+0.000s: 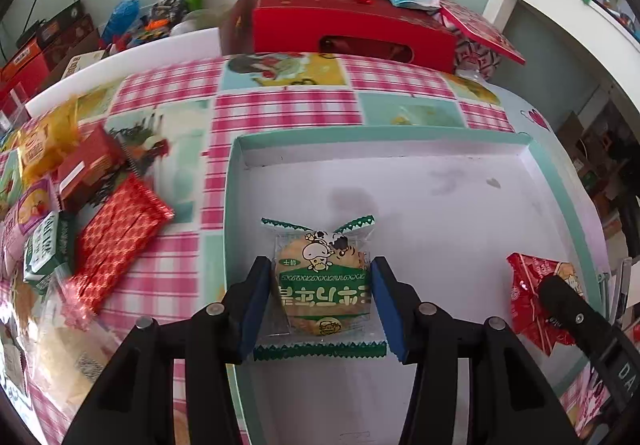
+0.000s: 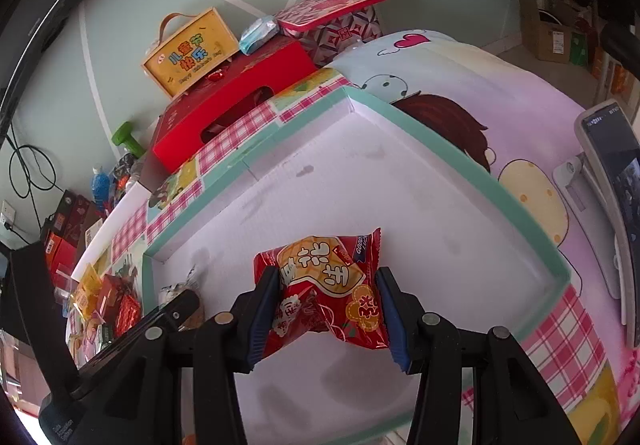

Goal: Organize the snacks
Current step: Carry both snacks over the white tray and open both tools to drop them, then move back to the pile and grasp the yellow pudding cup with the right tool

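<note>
Left wrist view: left gripper clamped the green biscuit packet above the tray.
Right gripper: squeezed the red snack packet.
Risk: slippery wrappers could slide out; the biscuit could crack.

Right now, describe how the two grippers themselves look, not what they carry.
Both look alike. The left gripper and right gripper have black angular plastic bodies with round silver bolts at the joints. Their fingers carry flat blue pads with serrated lower edges. No cables, sleeves or hands are in view.

Light: bright, even daylight.
Shadows: faint, soft.
Blur: snack pile at left smeared.
Edges: fisheye bending, black corners.
</note>
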### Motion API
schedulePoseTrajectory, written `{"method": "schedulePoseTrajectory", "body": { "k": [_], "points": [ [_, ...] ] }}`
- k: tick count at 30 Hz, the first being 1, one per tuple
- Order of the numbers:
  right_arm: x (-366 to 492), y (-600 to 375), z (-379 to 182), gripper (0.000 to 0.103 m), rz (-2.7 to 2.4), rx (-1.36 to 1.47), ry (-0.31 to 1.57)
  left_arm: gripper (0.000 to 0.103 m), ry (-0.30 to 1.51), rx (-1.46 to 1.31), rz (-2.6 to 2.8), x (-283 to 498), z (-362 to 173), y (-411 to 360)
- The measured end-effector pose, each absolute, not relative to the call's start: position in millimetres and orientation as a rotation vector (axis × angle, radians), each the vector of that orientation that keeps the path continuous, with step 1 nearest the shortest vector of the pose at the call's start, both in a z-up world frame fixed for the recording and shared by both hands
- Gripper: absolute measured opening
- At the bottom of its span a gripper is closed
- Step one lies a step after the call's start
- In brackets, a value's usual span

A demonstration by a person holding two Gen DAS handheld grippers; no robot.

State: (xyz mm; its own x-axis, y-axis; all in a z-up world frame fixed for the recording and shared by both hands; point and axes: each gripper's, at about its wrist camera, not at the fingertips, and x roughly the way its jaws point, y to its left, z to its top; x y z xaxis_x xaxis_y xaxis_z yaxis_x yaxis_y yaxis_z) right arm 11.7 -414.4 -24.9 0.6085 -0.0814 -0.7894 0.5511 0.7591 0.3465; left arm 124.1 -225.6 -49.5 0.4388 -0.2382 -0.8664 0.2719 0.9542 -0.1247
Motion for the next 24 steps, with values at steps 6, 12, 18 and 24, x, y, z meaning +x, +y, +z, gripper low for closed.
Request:
{"method": "schedulePoseTrajectory", "body": {
  "k": [6, 12, 18, 24],
  "points": [
    [17, -407, -23, 0.061, -0.382, 0.594, 0.863, 0.081, 1.051, 0.022, -0.333, 114, -38, -210],
    [16, -403, -15, 0.071, -0.368, 0.572, 0.848, 0.087, 1.055, 0.012, -0.294, 111, -11, -193],
    [19, -386, -5, 0.09, -0.338, 0.507, 0.861, 0.093, 1.073, -0.014, -0.177, 108, -1, -151],
    [26, -352, 0, 0.103, -0.27, 0.453, 0.884, 0.1, 1.083, -0.025, -0.048, 104, -3, -98]
  ]
}}
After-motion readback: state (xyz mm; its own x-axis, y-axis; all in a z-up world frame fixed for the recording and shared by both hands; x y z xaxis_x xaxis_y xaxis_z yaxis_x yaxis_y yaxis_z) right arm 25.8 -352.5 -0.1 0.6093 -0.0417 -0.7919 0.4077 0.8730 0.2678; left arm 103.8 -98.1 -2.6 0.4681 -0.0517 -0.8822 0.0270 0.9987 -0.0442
